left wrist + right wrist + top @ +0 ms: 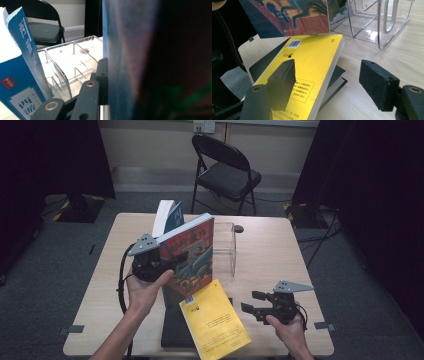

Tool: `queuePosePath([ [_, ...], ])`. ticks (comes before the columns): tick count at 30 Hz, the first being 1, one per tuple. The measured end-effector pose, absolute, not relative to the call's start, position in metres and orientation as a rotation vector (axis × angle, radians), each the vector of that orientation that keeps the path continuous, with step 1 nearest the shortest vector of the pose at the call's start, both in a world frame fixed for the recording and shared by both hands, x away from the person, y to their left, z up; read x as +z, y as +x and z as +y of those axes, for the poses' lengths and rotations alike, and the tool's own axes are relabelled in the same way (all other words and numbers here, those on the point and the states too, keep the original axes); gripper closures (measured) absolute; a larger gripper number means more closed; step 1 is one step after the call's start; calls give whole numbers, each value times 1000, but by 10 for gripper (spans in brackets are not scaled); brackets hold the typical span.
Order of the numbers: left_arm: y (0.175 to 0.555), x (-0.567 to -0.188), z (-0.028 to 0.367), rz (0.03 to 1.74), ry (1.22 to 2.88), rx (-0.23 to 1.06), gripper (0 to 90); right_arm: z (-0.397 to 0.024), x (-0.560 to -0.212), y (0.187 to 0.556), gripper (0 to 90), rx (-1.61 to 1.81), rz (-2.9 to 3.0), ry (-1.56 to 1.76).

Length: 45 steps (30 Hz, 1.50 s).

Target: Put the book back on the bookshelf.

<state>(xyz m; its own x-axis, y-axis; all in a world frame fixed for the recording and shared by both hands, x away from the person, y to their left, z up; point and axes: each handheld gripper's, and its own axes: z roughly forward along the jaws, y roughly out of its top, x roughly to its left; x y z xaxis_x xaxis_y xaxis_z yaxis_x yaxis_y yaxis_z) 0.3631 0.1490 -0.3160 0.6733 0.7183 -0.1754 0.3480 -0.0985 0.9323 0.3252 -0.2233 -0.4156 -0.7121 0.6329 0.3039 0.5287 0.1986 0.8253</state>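
While the left gripper is clamped on the illustrated book, its jaws narrow about the cover and pages, the book stands lifted off the table and tilted, its bottom edge hanging just over the yellow book; from the left gripper view one black jaw lies flat against the book's side, and the other is hidden behind it; the left hand wraps the gripper from below. Just beyond, a blue book stands upright at the near end of the clear rack, whose dividers run on past it; the illustrated book is beside the rack, and whether it touches I cannot tell. Over on the other side the right gripper hangs with jaws wide and nothing between the pads; they point at the yellow book from just beside its right edge, apart from it; the right hand holds it low near the table's front. The yellow book lies face down, barcode up, askew on a black book that lies flat at the table's near edge; behind the table stands a folding chair on the grey floor.
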Motion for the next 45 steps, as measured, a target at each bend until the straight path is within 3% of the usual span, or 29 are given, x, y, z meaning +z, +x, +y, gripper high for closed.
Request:
queuePosePath([
  [21,384,-310,142,936,1696,543,747,-224,-418,327,288,1543,2364,1142],
  [26,391,-314,138,979,1677,512,746,-223,-419,328,289,1540,2367,1145],
  [45,416,-325,115,1044,1658,588,747,-224,-421,327,289,1547,2379,1144],
])
